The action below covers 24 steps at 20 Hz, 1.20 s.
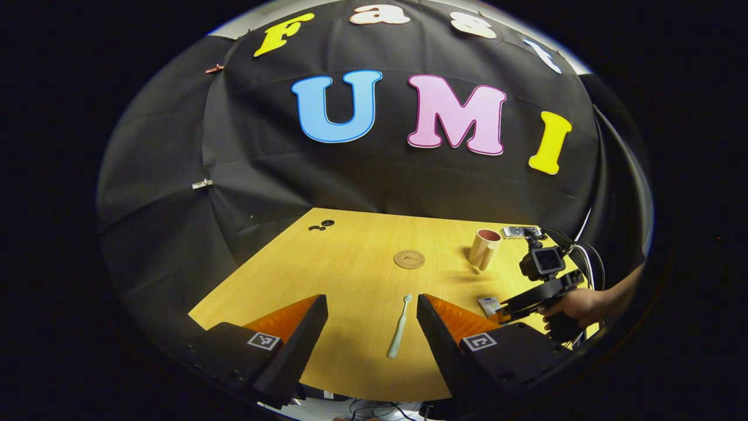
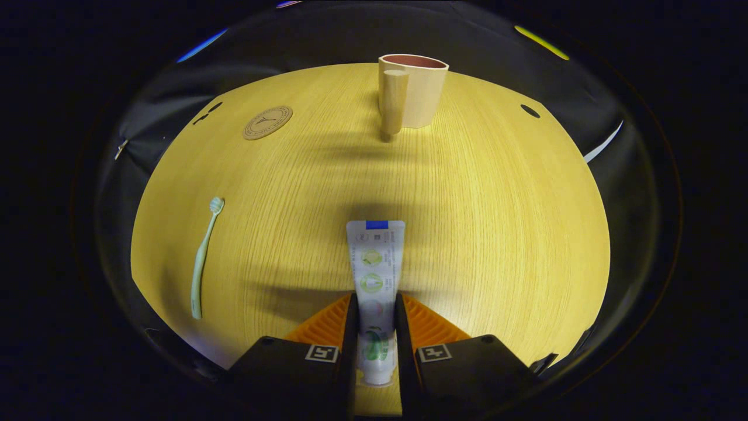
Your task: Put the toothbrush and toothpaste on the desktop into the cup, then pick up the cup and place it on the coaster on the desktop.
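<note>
Clamping the toothpaste tube (image 2: pixel 374 275) between both fingers of my right gripper (image 2: pixel 375 327), cap end toward me, its flat tail pointing at the far cup (image 2: pixel 413 89). My left gripper (image 1: pixel 371 327) hangs wide apart with nothing in it, the pale green toothbrush (image 1: pixel 399 327) lying on the wooden desktop (image 1: pixel 350 257) between its fingers. The round coaster (image 1: pixel 409 259) sits mid-table, left of the beige cup. Seen from my left gripper, a hand (image 1: pixel 575 305) carries the right one at the near right.

Pale wooden desktop (image 2: pixel 497 222) bearing a toothbrush (image 2: pixel 204 257), round coaster (image 2: pixel 267 122) and beige cup (image 2: pixel 412 89).
</note>
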### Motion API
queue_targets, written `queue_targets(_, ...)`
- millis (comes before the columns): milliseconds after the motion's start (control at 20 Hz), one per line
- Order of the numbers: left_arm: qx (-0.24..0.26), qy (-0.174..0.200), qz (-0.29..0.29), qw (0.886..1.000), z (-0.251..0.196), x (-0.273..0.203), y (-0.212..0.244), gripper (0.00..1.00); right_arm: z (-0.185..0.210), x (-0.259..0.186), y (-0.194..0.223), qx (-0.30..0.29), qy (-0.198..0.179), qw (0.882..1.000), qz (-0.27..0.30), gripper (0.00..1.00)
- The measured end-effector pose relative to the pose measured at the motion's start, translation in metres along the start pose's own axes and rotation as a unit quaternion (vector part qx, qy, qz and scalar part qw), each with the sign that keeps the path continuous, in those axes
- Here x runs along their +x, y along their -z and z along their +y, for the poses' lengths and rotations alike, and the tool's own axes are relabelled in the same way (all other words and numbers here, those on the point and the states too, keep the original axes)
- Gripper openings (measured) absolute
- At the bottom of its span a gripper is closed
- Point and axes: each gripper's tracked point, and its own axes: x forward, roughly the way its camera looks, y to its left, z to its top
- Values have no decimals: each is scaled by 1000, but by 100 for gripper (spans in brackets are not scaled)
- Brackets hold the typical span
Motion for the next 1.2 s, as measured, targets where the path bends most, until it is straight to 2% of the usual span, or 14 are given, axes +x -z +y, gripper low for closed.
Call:
queue_targets(150,0,11,18,1000,1,5,9,98,0,1,0,25,-23,999,-4,30)
queue_targets(200,0,16,27,1000,1,7,14,98,1,-3,2,31,-34,999,-2,24)
queue_targets(300,-2,25,45,999,1,18,21,97,1,-3,6,28,-43,999,-2,24)
queue_targets(450,-10,38,95,995,1,43,46,98,2,-11,15,31,-53,998,-8,24)
queue_targets(600,-24,56,154,986,-6,73,71,98,1,-23,15,37,-65,997,-20,24)
queue_targets(700,-16,63,190,980,-10,87,88,96,-2,-31,12,36,-72,996,-35,24)
queue_targets(950,51,80,254,963,-28,135,121,95,-9,-43,15,47,-89,994,-48,23)
queue_targets(1100,64,83,288,952,-40,154,137,93,-13,-41,21,52,-93,993,-45,24)
queue_targets(1200,68,81,309,945,-42,161,144,86,-13,-37,23,62,-98,993,-39,24)
